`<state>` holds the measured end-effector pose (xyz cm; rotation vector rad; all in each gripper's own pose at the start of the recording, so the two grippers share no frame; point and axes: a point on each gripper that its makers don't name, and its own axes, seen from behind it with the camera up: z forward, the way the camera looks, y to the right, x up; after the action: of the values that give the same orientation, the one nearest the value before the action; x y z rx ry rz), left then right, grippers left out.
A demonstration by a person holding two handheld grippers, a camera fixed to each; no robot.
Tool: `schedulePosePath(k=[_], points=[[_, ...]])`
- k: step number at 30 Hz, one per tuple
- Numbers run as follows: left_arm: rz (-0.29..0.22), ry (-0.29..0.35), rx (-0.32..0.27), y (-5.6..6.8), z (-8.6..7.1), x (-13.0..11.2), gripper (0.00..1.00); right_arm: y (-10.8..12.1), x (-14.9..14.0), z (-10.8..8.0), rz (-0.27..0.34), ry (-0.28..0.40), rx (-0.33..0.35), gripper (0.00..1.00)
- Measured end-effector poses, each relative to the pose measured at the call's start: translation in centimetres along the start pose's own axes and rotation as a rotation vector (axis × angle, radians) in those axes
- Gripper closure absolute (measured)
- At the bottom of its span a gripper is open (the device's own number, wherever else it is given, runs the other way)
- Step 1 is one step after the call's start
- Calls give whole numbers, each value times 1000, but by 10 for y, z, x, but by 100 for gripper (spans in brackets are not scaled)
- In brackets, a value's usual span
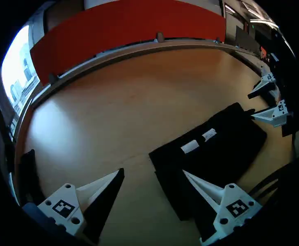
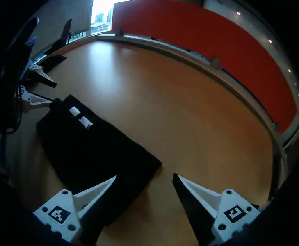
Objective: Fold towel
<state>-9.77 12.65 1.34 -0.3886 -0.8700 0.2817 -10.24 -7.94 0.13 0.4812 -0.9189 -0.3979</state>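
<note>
A wooden table [image 1: 128,106], warm brown and glossy with window glare toward one end, takes up most of both views. A pale raised edge [image 1: 149,47] runs round its far side, and behind that stands a long red panel [image 1: 128,24]. A bright window [image 1: 16,74] sits past the panel's end, and strip lights [image 1: 258,20] show on the dim ceiling (the room itself is rather dark). The black towel [image 1: 219,151] lies flat on the table as a folded oblong, with two small white tags [image 1: 198,141] on top. The left gripper [image 1: 152,172] hangs at one short end of it with its fingers spread wide, one over the cloth and the other over the wood, pinching nothing. The right gripper [image 2: 145,177] is at the opposite end, likewise spread, with one finger over the towel's corner and the other over the table. In each view the other gripper shows far off beyond the towel, jaws apart, one fingertip just at the cloth's far corner.
</note>
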Motion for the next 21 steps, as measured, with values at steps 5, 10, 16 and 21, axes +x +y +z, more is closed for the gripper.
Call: schedulePosePath(k=[5,10,16,21], points=[[5,5,27,-10,1,7,6,6,3,2,6,5,-14,0],[0,20,58,-22,0,17,6,13,7,3,17,15,-30,0],[-7,46,78,-34,-11,27,6,19,13,5,28,25,-42,0],[-8,61,80,-38,-26,27,6,23,17,9,28,26,-50,0]])
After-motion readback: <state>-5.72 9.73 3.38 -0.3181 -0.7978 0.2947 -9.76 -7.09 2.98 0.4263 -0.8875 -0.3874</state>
